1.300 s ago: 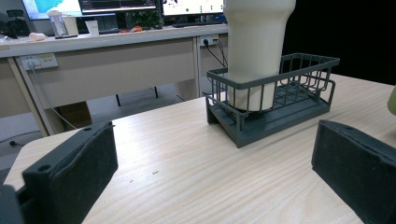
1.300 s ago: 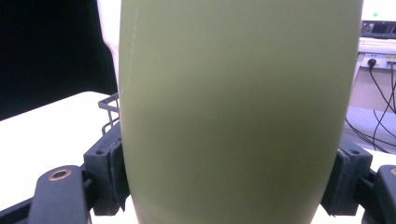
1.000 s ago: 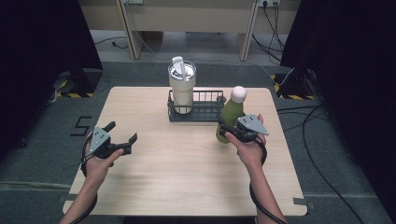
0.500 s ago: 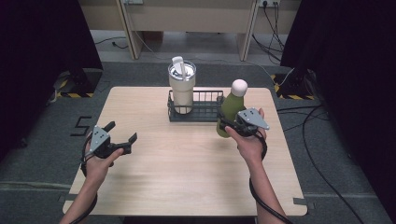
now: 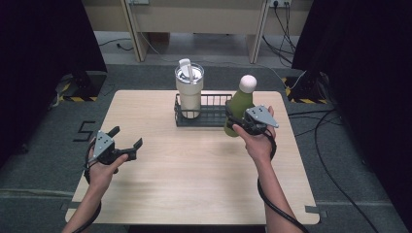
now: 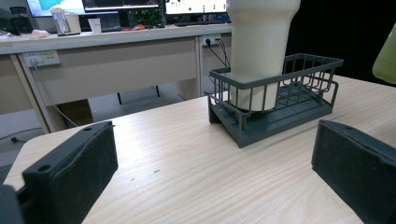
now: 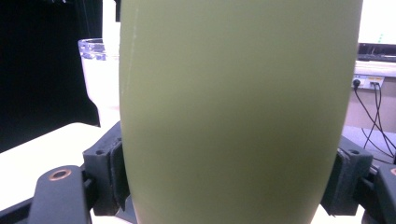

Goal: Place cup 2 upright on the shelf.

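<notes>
Green bottle [image 5: 239,108] lifted toward rack [image 5: 204,116], clamped upright in right hand-held gripper [image 5: 241,122].

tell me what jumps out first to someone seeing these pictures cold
The green bottle with its white cap, clamped in the right gripper and held at the right end of the dark wire rack. Next comes the tall cream tumbler standing in the rack's left end, at the far middle of the wooden table. The left gripper hangs open and empty near the table's left edge.
</notes>
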Tool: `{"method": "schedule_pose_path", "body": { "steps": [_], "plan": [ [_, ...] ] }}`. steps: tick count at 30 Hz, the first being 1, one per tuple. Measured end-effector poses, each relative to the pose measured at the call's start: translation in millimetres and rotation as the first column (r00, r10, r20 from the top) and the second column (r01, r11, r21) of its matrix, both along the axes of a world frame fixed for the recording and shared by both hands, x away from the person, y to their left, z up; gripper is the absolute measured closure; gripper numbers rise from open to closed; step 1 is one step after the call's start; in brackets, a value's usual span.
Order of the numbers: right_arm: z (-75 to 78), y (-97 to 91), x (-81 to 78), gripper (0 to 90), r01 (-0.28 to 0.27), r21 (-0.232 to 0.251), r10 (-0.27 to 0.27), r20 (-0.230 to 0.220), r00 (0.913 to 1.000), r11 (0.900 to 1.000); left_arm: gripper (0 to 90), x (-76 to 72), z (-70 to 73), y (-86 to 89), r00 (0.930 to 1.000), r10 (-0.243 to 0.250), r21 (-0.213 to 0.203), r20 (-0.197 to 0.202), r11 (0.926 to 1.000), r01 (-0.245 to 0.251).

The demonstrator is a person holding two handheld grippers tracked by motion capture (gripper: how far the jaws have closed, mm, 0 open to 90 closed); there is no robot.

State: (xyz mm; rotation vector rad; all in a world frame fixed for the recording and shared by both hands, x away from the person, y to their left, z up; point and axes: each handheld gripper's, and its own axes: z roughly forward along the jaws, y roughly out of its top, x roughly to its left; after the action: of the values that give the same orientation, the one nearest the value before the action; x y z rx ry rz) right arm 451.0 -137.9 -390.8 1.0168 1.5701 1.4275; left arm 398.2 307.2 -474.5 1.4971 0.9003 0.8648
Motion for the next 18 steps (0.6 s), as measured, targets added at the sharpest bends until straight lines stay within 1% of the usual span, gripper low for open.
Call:
{"method": "schedule_pose_path", "body": {
  "steps": [18],
  "plan": [
    [10.8,7.3,13.7,21.2,0.006,-0.005,-0.006,0.005,1.0,1.0,0.0,-0.1,0.3,1.7,1.0,0.004,-0.004,-0.004,1.0,-0.004]
  ]
}}
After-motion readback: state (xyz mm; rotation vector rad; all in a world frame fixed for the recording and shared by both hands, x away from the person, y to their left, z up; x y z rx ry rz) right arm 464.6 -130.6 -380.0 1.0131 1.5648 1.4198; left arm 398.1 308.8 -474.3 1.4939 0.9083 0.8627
